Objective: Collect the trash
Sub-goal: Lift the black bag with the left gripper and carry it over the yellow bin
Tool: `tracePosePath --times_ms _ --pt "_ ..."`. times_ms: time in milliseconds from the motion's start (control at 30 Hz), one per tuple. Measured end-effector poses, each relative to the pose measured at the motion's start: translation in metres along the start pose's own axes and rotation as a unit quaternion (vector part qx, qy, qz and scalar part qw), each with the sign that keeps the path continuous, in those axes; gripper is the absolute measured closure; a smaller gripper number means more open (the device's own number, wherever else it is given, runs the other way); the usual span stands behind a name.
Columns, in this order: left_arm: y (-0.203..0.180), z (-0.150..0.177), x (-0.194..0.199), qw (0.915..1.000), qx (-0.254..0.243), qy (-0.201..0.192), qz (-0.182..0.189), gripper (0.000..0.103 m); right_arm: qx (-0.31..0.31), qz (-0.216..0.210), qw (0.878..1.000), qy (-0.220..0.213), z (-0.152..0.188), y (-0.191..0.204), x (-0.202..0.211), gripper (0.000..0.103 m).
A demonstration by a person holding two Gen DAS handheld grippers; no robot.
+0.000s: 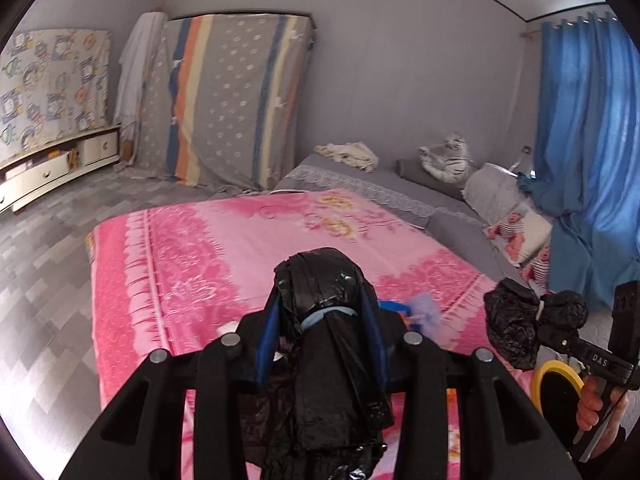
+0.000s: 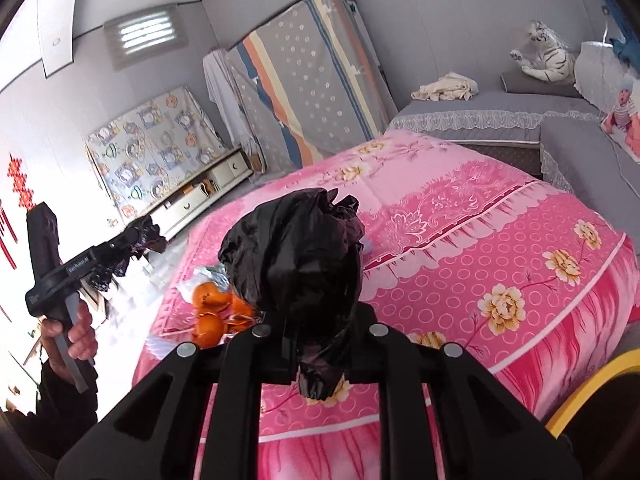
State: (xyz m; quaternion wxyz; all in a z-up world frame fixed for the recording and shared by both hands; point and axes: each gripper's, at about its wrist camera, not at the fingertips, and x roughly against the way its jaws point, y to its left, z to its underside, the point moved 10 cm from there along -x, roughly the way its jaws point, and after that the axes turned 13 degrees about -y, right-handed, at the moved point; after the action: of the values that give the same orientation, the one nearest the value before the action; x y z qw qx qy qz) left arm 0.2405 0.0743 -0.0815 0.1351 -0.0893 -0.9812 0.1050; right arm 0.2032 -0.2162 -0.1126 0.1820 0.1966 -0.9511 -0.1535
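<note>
Left gripper (image 1: 324, 312) and right gripper (image 2: 316, 320) each clamp black trash bag (image 1: 320, 280) plastic, bunched at 12 o'clock.

Hidden behind bag (image 2: 296, 276): right fingertips, part of orange peels (image 2: 216, 316). Blurred: blue scrap (image 1: 416, 308). Cut off: yellow rim (image 2: 592, 392).

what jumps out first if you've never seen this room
The bright pink floral blanket covering the table in the middle of the room, with orange peels lying at its near-left edge. Above it, each tool grips a bunch of the black trash bag: the left tool and the right tool. Behind, a striped mattress leans on the far wall and blue curtains hang at the right.
</note>
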Motion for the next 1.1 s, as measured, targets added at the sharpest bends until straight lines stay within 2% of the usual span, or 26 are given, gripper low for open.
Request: tracePosePath --times_ms 300,500,800,1100 --pt "-0.070 0.005 0.000 0.9970 -0.017 0.006 0.075 0.067 -0.009 0.020 0.999 -0.045 -0.020 -0.010 0.047 0.089" --pt "-0.126 0.014 -0.006 0.9904 -0.033 0.020 0.133 0.067 -0.010 0.050 0.996 -0.076 -0.032 -0.028 0.084 0.089" --pt "-0.221 0.027 -0.006 0.9719 -0.076 0.031 0.220 0.067 -0.028 0.112 0.987 -0.110 -0.037 -0.069 0.138 0.089" --pt "-0.313 0.061 -0.010 0.9435 -0.117 0.060 0.304 0.067 -0.051 0.212 0.966 -0.140 -0.032 -0.127 0.202 0.089"
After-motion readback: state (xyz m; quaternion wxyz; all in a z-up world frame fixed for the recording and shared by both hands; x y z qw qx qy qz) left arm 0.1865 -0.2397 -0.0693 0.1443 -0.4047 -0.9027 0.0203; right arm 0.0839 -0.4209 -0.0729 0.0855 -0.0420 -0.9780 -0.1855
